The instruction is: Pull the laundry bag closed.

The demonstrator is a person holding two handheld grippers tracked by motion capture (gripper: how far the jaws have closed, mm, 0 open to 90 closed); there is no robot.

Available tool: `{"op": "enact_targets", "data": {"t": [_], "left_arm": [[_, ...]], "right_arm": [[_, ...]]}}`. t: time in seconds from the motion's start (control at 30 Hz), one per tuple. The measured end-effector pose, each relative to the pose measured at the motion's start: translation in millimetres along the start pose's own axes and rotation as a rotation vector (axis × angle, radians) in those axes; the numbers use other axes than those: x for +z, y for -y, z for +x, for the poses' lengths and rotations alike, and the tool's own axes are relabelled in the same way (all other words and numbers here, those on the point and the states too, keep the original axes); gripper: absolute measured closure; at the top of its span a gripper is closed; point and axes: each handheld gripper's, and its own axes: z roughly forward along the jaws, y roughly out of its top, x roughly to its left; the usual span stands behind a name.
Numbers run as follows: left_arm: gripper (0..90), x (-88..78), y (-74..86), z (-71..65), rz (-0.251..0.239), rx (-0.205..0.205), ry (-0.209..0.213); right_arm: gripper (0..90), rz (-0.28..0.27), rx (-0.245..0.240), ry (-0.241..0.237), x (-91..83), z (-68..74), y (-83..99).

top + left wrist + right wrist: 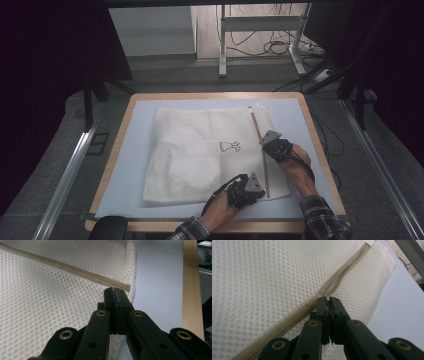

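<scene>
Blue mat [135, 150] | left hand-held gripper [115, 291] clamped on mesh bag [50, 302] end | right hand-held gripper [327, 300] pinching zipper [294, 315]

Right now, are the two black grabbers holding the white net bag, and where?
Yes. The left gripper pinches the white mesh laundry bag at the near end of its beige zipper; the right gripper is shut on the zipper partway along.

A mesh bag [200, 155] lies flat on a mat [130, 150] that covers the table [116, 145], nearer the mat's right side. A zipper [259, 145] runs front to back along the bag's right part. The right gripper [265, 144] sits on the zipper about midway, and the left gripper [261, 192] sits at the zipper's near end, at the bag's front edge. Behind the table stands a desk frame [260, 35] on the floor.
</scene>
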Motion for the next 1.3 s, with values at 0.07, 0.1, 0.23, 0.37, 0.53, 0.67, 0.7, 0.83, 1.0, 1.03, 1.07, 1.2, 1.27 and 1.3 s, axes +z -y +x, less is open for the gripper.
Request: {"op": "enact_targets", "data": {"t": [0.07,0.1,0.23,0.37,0.53,0.67,0.7,0.83,1.0,1.03,1.07,1.2,1.27,1.3], "left_arm": [[89.7,0.0,0.0,-0.1,0.000,0.001,-0.001],[89.7,0.0,0.0,-0.1,0.000,0.000,-0.001],[89.7,0.0,0.0,-0.1,0.000,0.000,-0.001],[89.7,-0.1,0.0,-0.2,0.001,0.002,-0.002],[89.7,0.0,0.0,0.0,0.000,-0.001,0.000],[89.7,0.1,0.0,0.1,-0.002,-0.004,0.002],[89.7,0.1,0.0,0.2,-0.002,-0.004,0.002],[89.7,0.1,0.0,0.2,-0.002,-0.005,0.002],[89.7,0.1,0.0,0.3,-0.002,-0.005,0.002],[89.7,0.1,0.0,0.3,-0.002,-0.005,0.002],[89.7,0.1,0.0,0.3,-0.002,-0.004,0.002],[89.7,0.0,0.0,-0.1,-0.001,0.000,-0.001],[89.7,-0.1,0.0,-0.3,0.001,0.004,-0.003],[89.7,-0.2,0.0,-0.4,0.001,0.006,-0.005]], "right_arm": [[86.2,0.004,0.003,0.000,3.0,-2.0,-1.1],[86.2,0.006,0.006,0.001,4.4,-2.8,-1.8],[86.2,0.006,0.009,0.001,8.3,-6.0,-4.7],[86.1,0.007,0.010,-0.001,11.7,-8.3,-7.4],[86.1,0.009,0.026,-0.005,14.3,-11.1,-10.0],[86.1,0.011,0.028,-0.003,17.3,-13.5,-12.4],[86.1,0.010,0.031,-0.003,18.3,-13.6,-13.1],[86.1,0.016,0.027,0.003,21.4,-14.7,-16.2],[86.0,0.022,0.028,0.009,26.3,-17.3,-20.1],[85.9,0.023,0.030,0.009,27.4,-17.8,-20.8],[85.9,0.026,0.028,0.008,28.3,-18.6,-21.6],[85.8,0.029,0.022,0.008,31.7,-19.6,-23.9],[85.9,0.031,0.023,0.013,33.0,-20.2,-25.4],[85.9,0.031,0.024,0.013,33.7,-20.8,-25.9]]}}
